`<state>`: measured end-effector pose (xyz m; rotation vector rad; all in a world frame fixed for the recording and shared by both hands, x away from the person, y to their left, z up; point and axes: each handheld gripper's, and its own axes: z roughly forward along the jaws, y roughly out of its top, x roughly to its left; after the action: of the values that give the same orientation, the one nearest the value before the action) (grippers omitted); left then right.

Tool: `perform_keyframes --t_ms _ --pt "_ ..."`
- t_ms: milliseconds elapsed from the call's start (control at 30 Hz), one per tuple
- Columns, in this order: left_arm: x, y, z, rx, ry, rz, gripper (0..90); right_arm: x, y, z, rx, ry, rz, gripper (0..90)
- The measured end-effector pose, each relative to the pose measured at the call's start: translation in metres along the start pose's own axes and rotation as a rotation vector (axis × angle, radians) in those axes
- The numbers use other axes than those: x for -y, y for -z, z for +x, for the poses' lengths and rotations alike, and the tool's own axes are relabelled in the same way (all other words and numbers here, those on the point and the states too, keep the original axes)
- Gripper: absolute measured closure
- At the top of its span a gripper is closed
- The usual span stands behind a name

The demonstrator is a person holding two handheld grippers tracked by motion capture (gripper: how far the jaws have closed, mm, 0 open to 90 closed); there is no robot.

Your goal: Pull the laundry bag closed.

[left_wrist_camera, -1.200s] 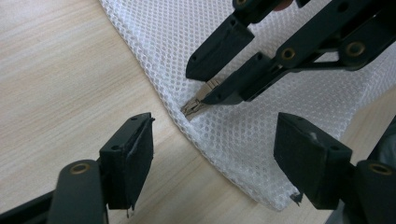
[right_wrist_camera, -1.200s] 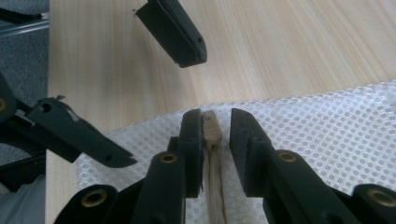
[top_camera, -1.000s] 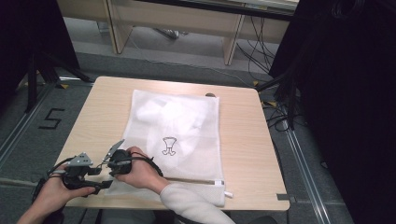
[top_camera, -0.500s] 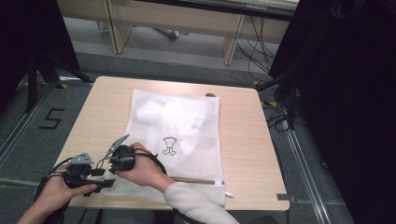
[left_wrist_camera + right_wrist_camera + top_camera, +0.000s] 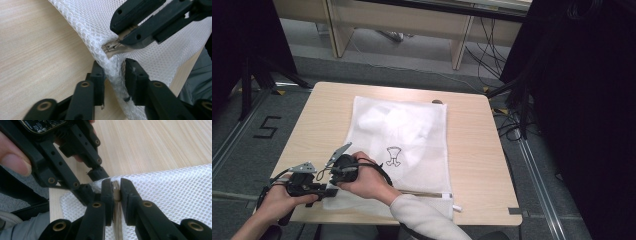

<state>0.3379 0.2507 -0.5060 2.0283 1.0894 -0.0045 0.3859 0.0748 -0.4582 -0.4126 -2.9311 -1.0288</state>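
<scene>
Early going here: the white mesh laundry bag [image 5: 399,150] lies flat on the counter [image 5: 472,150], spread from the middle of the high view down toward its lower edge, and its zipper looks shut along the near hem. Nothing is opened yet, so by my reading the whole pull along that hem is left to do.

Down at the lower left of the high view both hands crowd the bag's corner. The right tongs [image 5: 116,188] are pinched tight on the zipper pull [image 5: 112,46], the small metal tab sitting squarely between the black pads in the right gripper view, lifted a touch off the wood. The left tongs [image 5: 113,75] have just been closing and now straddle the folded mesh edge right below that tab. The fabric sits between them and the pads look to be touching it on both sides, though I can't say how firmly they bite.

One side anchors, the other looks set to draw the slider.
</scene>
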Motion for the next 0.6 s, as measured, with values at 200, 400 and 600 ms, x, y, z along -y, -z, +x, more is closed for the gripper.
perform_keyframes --t_ms 200,400,600 --pt "-0.002 0.0006 -0.0049 -0.012 0.043 0.006 82.2 0.0002 0.0045 -0.0008 0.013 0.021 0.004 82.3" --pt "-0.0028 -0.0004 -0.0075 -0.024 0.093 0.008 85.3 0.0031 0.0058 -0.0016 0.018 0.022 0.003 82.3" --pt "-0.0039 0.0019 -0.0068 -0.007 0.122 0.012 85.7 0.0083 0.0077 -0.0034 0.019 0.035 0.03 82.4"
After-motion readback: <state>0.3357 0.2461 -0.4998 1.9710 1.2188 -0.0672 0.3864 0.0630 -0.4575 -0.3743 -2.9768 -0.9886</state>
